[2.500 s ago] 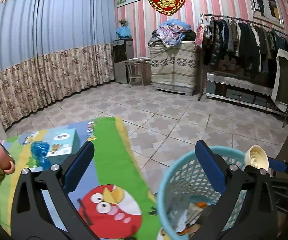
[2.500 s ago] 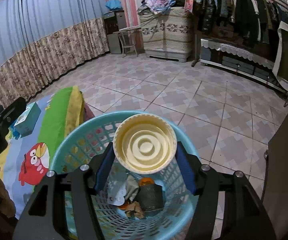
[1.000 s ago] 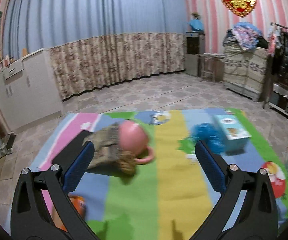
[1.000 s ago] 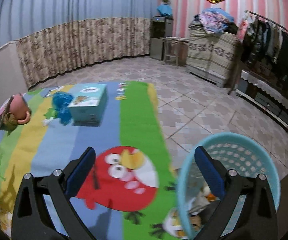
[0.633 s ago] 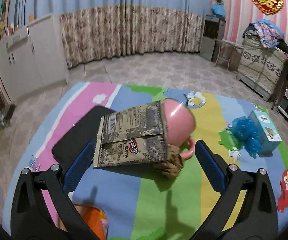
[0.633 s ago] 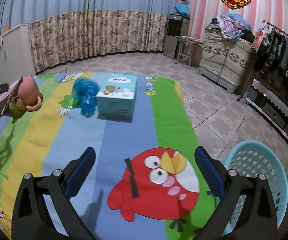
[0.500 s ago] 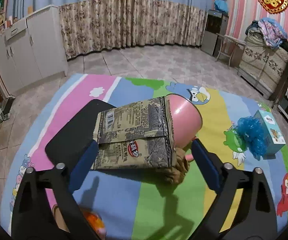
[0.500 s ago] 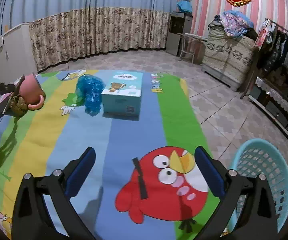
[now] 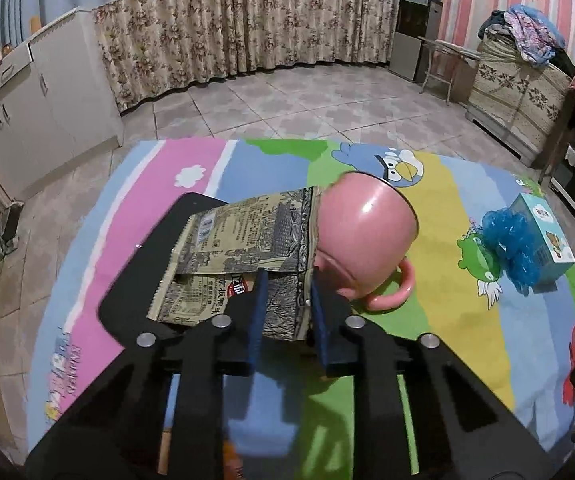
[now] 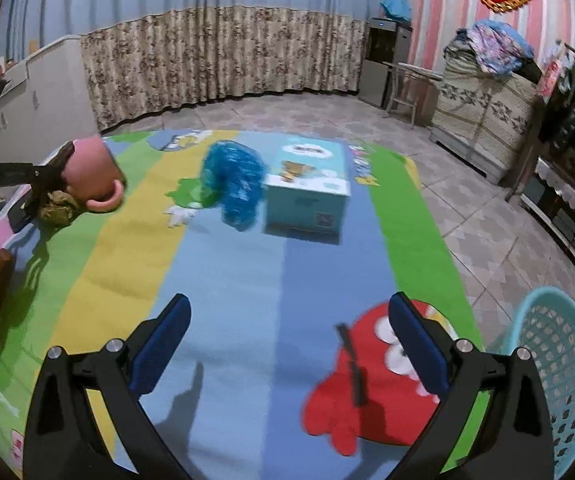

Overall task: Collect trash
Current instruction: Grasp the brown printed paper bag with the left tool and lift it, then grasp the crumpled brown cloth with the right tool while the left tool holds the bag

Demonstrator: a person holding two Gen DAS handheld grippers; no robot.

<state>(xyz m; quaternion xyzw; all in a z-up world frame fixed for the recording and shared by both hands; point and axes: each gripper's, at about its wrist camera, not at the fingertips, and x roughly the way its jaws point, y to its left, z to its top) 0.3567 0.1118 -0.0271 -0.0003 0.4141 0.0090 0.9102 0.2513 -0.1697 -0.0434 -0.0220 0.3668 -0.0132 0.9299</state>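
Left gripper (image 9: 285,300): jaws closing on the near edge of a tan printed foil snack wrapper (image 9: 243,256), which lies against an overturned glossy pink ceramic mug (image 9: 367,232). Right gripper (image 10: 287,344): spread wide, empty. Risk: the thin wrapper may slip free, or the mug may roll when it is pulled. Surface: striped cartoon play mat (image 10: 227,280) on tiled floor; turquoise mesh plastic basket (image 10: 559,356) at the mat's edge.

Dim indoor light, glare on pink cup (image 9: 367,224), fisheye-bent edges, slight motion blur
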